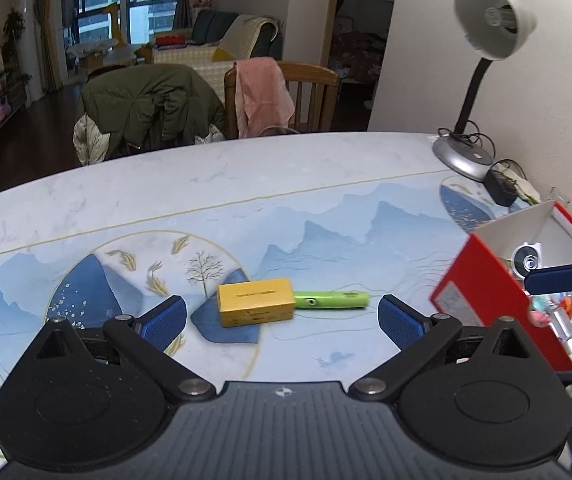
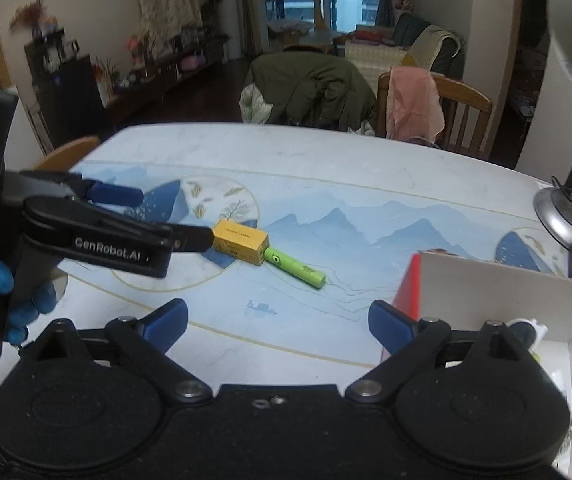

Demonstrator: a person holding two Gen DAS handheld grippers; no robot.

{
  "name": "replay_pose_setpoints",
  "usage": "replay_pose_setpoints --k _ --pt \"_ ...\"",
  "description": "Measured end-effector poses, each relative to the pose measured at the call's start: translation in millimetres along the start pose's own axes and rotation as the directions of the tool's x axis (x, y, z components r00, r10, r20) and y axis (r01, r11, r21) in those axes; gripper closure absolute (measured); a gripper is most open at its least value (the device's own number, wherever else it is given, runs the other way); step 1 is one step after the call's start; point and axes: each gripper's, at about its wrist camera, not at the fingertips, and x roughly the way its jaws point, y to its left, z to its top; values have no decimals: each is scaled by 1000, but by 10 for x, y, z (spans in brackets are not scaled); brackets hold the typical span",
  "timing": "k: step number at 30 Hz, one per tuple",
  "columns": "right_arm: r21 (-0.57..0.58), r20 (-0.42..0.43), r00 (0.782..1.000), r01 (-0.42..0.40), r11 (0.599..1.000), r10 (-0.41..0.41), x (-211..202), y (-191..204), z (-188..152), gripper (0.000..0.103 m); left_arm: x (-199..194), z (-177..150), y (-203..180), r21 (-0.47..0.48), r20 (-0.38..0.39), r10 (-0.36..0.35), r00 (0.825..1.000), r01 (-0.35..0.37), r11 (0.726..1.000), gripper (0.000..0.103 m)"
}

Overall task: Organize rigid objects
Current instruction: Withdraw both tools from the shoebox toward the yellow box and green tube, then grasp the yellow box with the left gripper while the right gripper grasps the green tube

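A yellow box (image 1: 254, 301) lies on the patterned table mat, with a green tube (image 1: 330, 299) touching its right end. Both also show in the right wrist view: the yellow box (image 2: 240, 241) and the green tube (image 2: 294, 267). My left gripper (image 1: 282, 320) is open and empty, hovering just short of the two objects. It also shows in the right wrist view (image 2: 154, 216), close to the box's left end. My right gripper (image 2: 278, 326) is open and empty, at the left wall of the red and white box (image 2: 497, 292). One right fingertip (image 1: 557, 279) shows above that box (image 1: 481, 280).
The red and white box holds several small items, among them a white round one (image 1: 527, 262). A desk lamp (image 1: 465, 152) and a black adapter (image 1: 499, 188) stand at the table's back right. Chairs draped with a green jacket (image 1: 154, 108) and pink cloth (image 1: 262, 92) stand behind the table.
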Motion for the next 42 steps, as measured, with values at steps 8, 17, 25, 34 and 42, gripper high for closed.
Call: replay_pose_setpoints --k 8,17,25,34,42 --pt "-35 -90 995 36 999 -39 510 63 135 7 431 30 159 -20 -48 -8 999 7 1000 0" --pt "-53 -183 980 72 996 -81 1053 21 258 14 909 54 279 -57 -113 4 994 -10 998 0" --pt "-132 -212 972 79 988 -107 1432 84 398 19 1193 50 324 -69 -144 8 990 -19 997 0" --pt "-196 -243 961 84 977 -131 1728 71 432 32 1357 -12 384 -100 -164 12 986 -29 995 0" --pt "-215 -253 959 72 974 -127 1868 21 416 45 1384 -31 427 -119 -145 0 989 -18 993 1"
